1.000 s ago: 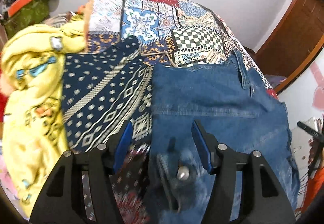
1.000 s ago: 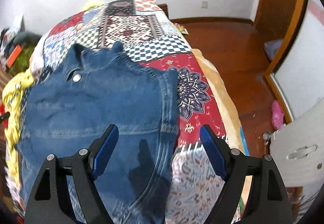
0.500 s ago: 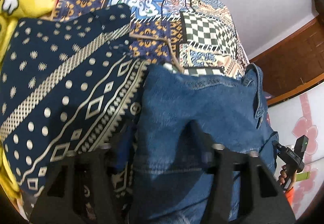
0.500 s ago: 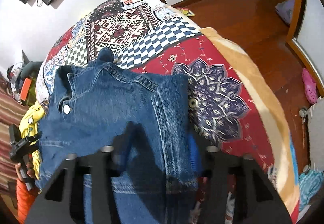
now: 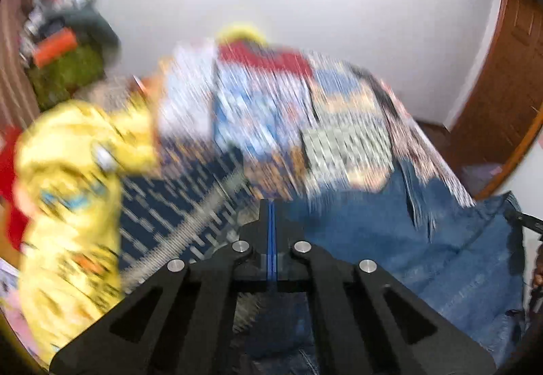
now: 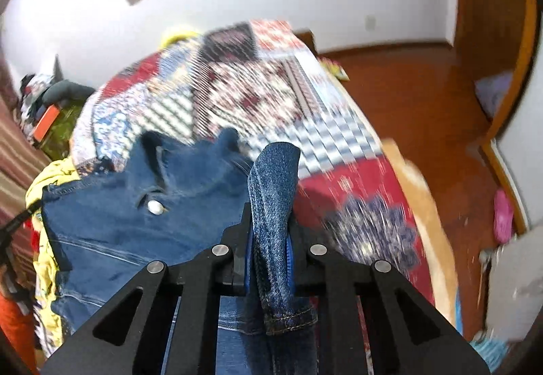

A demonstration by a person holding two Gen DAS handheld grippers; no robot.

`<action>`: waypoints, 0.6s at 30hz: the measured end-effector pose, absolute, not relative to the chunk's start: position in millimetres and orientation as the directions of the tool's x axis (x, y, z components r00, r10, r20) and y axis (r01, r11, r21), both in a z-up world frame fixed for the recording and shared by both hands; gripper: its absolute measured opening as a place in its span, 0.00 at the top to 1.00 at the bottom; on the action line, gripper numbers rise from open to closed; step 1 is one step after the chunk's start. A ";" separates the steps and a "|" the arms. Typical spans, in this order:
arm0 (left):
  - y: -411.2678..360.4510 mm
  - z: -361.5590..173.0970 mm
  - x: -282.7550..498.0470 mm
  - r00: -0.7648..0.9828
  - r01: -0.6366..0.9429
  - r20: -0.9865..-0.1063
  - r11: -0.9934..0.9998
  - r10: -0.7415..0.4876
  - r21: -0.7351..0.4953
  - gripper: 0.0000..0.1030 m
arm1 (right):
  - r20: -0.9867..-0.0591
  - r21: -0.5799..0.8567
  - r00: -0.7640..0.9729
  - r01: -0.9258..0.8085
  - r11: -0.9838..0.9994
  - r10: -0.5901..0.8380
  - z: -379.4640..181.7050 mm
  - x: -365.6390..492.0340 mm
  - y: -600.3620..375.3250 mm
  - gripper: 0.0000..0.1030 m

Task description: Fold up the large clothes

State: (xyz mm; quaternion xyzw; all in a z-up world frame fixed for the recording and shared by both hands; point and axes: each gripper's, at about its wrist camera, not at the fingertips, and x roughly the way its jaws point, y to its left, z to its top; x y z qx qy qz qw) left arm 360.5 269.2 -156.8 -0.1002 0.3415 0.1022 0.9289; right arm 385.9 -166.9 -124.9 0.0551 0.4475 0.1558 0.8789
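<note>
Your right gripper (image 6: 271, 225) is closing its jaws on a fold of the denim jacket (image 6: 142, 222), pads pinching the hem, while your left gripper (image 5: 271, 225) has its fingers pressed together with no cloth visible between them. The jacket lies just beyond on the patchwork quilt (image 6: 264, 86), beside a navy patterned cloth (image 5: 176, 205) and yellow garment (image 5: 68, 171). Farther off stands the white wall (image 5: 373, 18).

The left gripper (image 5: 271, 215) is matte black, two angular arms with slot-shaped cut-outs, four round silver screw heads in an arc, and a thin strip of blue pad lining at 12 o'clock from them. The right gripper (image 6: 269, 215) is the same build: black cut-out arms, four silver screws, blue pads edging its fingers.
</note>
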 end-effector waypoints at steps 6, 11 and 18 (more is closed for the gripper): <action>297.5 -131.4 362.0 0.738 -0.242 -0.663 0.966 0.125 -0.088 1.00 | -0.736 0.181 0.598 -0.279 0.943 0.318 -102.8 408.4 -136.1 0.88; 287.2 -170.5 371.4 0.667 -0.197 -0.740 0.979 0.087 -0.062 0.99 | -0.781 0.113 0.578 -0.241 0.964 0.236 -126.2 438.1 -137.4 0.88; 257.7 -245.8 397.9 0.524 -0.147 -0.850 0.979 -0.046 -0.144 0.89 | -0.862 0.098 0.481 -0.155 0.983 0.162 -182.6 455.0 -167.1 0.88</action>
